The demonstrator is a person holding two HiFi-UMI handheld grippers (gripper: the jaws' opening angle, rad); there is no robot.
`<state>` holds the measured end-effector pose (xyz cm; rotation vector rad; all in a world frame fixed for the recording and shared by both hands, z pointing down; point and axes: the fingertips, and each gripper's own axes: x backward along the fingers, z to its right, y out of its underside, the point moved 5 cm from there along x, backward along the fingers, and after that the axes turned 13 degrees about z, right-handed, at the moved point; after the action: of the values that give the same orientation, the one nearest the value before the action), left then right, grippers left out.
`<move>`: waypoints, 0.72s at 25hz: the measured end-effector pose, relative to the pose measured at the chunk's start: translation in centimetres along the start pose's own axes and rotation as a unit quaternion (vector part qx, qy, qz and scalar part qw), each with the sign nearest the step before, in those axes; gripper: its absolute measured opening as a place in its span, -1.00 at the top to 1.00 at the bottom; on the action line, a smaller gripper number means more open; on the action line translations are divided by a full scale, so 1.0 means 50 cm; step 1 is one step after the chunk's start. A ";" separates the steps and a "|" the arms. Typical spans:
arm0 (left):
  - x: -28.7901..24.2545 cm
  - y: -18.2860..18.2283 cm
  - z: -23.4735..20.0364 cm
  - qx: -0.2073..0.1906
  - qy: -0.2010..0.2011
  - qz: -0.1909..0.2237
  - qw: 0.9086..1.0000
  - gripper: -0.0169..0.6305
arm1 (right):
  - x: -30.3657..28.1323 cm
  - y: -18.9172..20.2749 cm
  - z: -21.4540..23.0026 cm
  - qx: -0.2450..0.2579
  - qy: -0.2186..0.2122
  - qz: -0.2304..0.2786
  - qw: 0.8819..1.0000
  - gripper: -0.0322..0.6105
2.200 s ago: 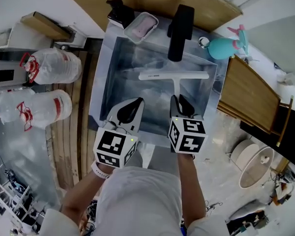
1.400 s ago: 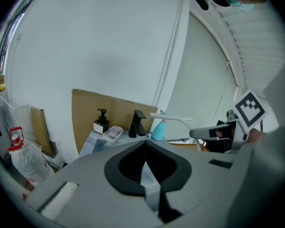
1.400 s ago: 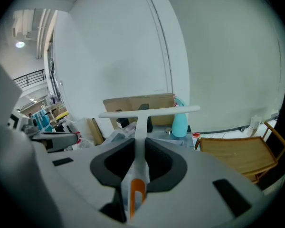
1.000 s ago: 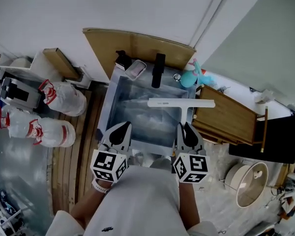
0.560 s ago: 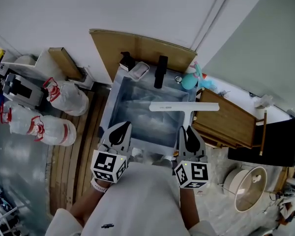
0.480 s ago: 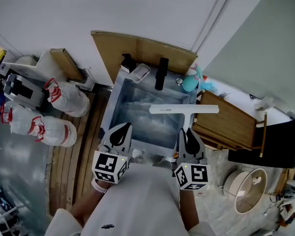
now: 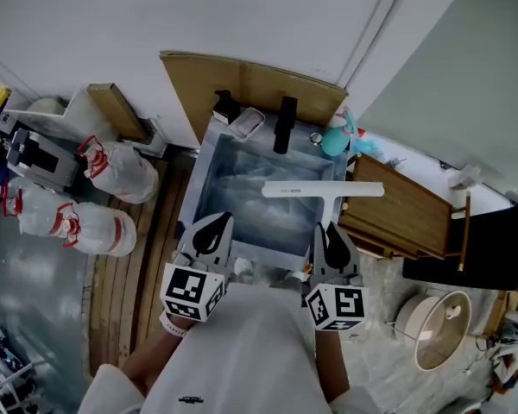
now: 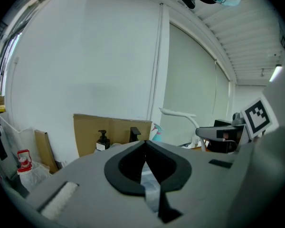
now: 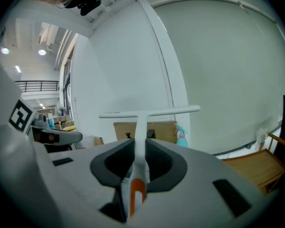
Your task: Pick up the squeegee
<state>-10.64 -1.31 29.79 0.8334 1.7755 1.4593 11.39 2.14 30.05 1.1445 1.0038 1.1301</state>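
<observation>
A white T-shaped squeegee [image 7: 323, 190] is held up over the steel sink [image 7: 200, 190], its blade crosswise and its handle running back into my right gripper [image 7: 331, 235]. In the right gripper view the jaws are shut on the squeegee's handle [image 9: 139, 141], with the blade [image 9: 149, 112] raised against the wall. My left gripper [image 7: 211, 231] hovers over the sink's near left edge, its jaws together with nothing between them; in the left gripper view its tips [image 8: 145, 144] meet.
A black faucet [image 7: 286, 124], a soap bottle [image 7: 224, 106] and a soap dish [image 7: 247, 123] line the sink's back edge. A teal spray bottle [image 7: 337, 140] stands at the back right. A wooden board [image 7: 401, 208] lies to the right, water jugs [image 7: 112, 170] to the left.
Both grippers have risen a little, and the squeegee has lifted with the right one away from the sink. The head view has pulled back to show more wall.
</observation>
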 end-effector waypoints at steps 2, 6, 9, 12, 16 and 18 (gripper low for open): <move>0.000 0.002 -0.003 0.001 0.000 0.000 1.000 0.93 | -0.001 0.000 -0.003 0.005 -0.002 -0.001 1.000 0.71; 0.000 0.008 -0.004 0.003 0.000 -0.001 1.000 0.93 | -0.002 0.000 -0.007 0.010 -0.003 -0.001 1.000 0.71; 0.004 0.008 -0.003 0.005 0.000 -0.001 1.000 0.93 | -0.002 -0.002 -0.010 0.006 -0.006 -0.001 1.000 0.71; 0.005 0.010 -0.005 0.007 -0.002 0.000 1.000 0.93 | -0.004 -0.006 -0.012 -0.006 -0.011 -0.001 1.000 0.71; 0.009 0.021 -0.007 0.007 -0.004 -0.005 1.000 0.93 | -0.008 0.001 -0.014 -0.005 -0.012 -0.004 1.000 0.71; 0.012 0.022 -0.006 0.008 -0.005 -0.005 1.000 0.93 | -0.006 0.004 -0.012 -0.011 -0.010 -0.007 1.000 0.71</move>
<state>-11.17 -0.79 30.84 0.8372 1.7841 1.4331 10.74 1.95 30.19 1.1278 0.9815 1.1136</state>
